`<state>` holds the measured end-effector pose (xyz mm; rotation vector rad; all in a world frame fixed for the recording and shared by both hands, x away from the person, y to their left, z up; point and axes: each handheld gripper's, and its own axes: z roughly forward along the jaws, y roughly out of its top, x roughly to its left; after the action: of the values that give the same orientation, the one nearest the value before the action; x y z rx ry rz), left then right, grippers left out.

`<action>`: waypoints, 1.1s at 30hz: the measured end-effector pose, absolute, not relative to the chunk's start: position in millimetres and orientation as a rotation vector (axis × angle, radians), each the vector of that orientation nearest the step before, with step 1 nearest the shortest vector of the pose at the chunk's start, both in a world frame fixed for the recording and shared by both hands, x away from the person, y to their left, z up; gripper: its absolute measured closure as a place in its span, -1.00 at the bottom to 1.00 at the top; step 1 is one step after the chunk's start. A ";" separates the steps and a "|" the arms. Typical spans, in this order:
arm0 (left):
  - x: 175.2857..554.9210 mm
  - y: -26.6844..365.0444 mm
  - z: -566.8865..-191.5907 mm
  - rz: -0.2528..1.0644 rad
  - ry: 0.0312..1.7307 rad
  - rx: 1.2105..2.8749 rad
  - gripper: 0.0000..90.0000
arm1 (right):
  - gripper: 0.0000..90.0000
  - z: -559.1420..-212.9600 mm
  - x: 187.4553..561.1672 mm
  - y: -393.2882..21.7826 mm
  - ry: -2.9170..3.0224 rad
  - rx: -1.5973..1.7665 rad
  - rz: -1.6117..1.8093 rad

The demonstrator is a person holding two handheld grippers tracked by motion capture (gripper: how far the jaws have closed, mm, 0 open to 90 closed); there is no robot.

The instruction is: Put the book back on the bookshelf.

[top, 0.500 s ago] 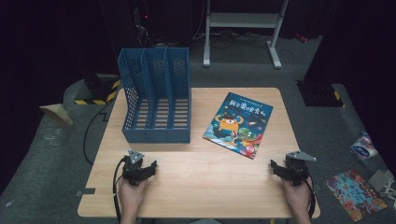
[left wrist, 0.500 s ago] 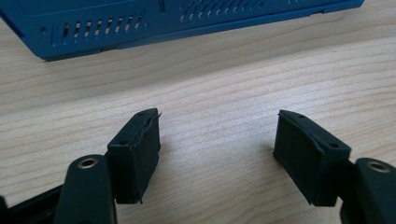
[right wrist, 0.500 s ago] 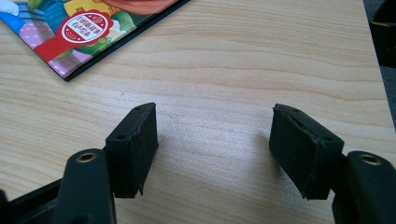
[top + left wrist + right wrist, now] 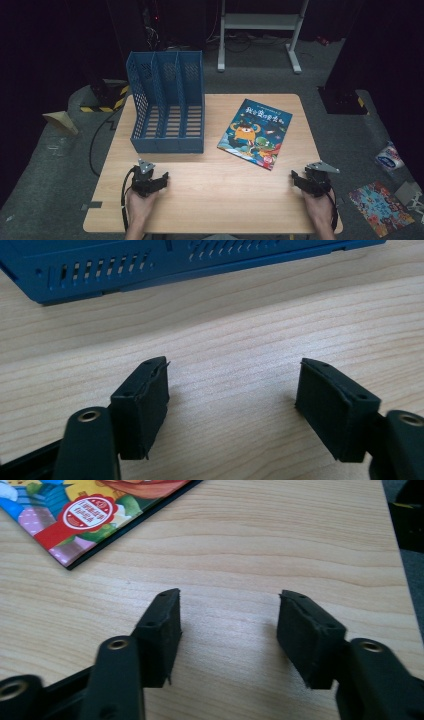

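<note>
Nothing has shifted since half a second ago: left claw (image 4: 161, 179) and right claw (image 4: 297, 178) rest released on the table (image 4: 215, 200), book (image 4: 255, 133) untouched at 1 o'clock, rack (image 4: 167, 102) at 11, so work not begun.

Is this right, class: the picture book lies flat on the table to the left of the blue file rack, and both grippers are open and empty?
Not quite. In the high view, the picture book lies to the right of the blue file rack, not left. The rest holds: flat on the table, left gripper and right gripper open and empty.
</note>
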<state>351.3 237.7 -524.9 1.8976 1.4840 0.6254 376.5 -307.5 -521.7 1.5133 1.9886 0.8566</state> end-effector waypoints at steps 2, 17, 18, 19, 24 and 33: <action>351.3 235.5 -523.0 0.595 1.468 1.867 -0.34 | 0.06 -520.7 376.5 -307.9 1.973 1.541 0.851; 356.2 177.8 -505.3 0.476 1.245 1.933 -0.31 | 0.10 -518.1 376.3 -296.6 2.019 1.492 0.947; 357.4 173.7 -505.0 0.466 1.236 1.935 -0.31 | 0.10 -517.3 376.6 -294.9 2.018 1.490 0.951; 359.7 167.9 -504.2 0.456 1.224 1.944 -0.30 | 0.10 -516.8 377.2 -293.8 2.022 1.483 0.959; 369.2 145.9 -502.6 0.431 1.174 1.972 -0.30 | 0.10 -517.1 381.0 -285.5 2.046 1.474 0.973; 382.0 113.3 -499.5 0.416 1.097 2.015 -0.29 | 0.10 -514.5 385.6 -270.8 2.069 1.438 0.994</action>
<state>382.0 113.3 -499.5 2.0148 1.0967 0.4158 385.6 -270.8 -514.5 1.4378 2.0694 0.9938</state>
